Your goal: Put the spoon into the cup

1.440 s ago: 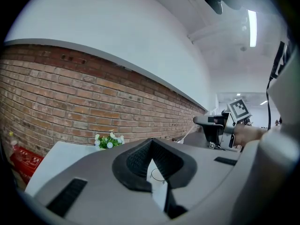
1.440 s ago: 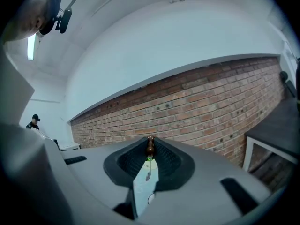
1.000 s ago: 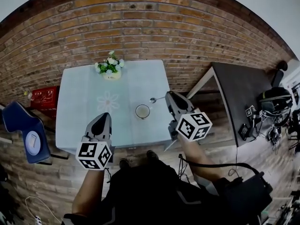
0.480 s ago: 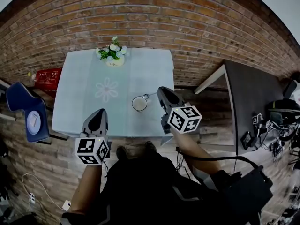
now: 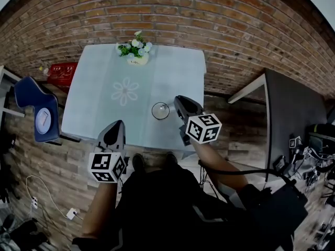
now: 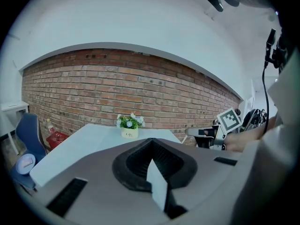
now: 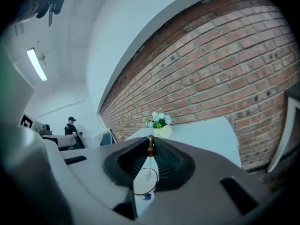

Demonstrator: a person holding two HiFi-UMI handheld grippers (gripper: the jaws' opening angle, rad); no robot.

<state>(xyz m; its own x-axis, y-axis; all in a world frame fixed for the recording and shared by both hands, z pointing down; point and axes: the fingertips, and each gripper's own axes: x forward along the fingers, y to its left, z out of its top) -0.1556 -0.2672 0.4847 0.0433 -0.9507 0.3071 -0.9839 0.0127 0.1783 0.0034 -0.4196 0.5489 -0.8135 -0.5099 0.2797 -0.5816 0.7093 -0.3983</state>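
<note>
Right gripper (image 5: pixel 178 100), pinching the spoon (image 7: pixel 150 146) by its handle end, hovers just right of the cup (image 5: pixel 160 110) at the table's (image 5: pixel 104 116) front edge, spoon seemingly dangling above it.

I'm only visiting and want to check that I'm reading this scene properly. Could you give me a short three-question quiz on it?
1. What stands at the far edge of the table? A) a laptop B) a pot of flowers C) a kettle
2. True or false: the left gripper holds the spoon.
3. Which gripper is close by the cup?

Key
1. B.
2. False: nothing is between its jaws. The right gripper pinches the spoon's brown-tipped end.
3. The right gripper.
</note>
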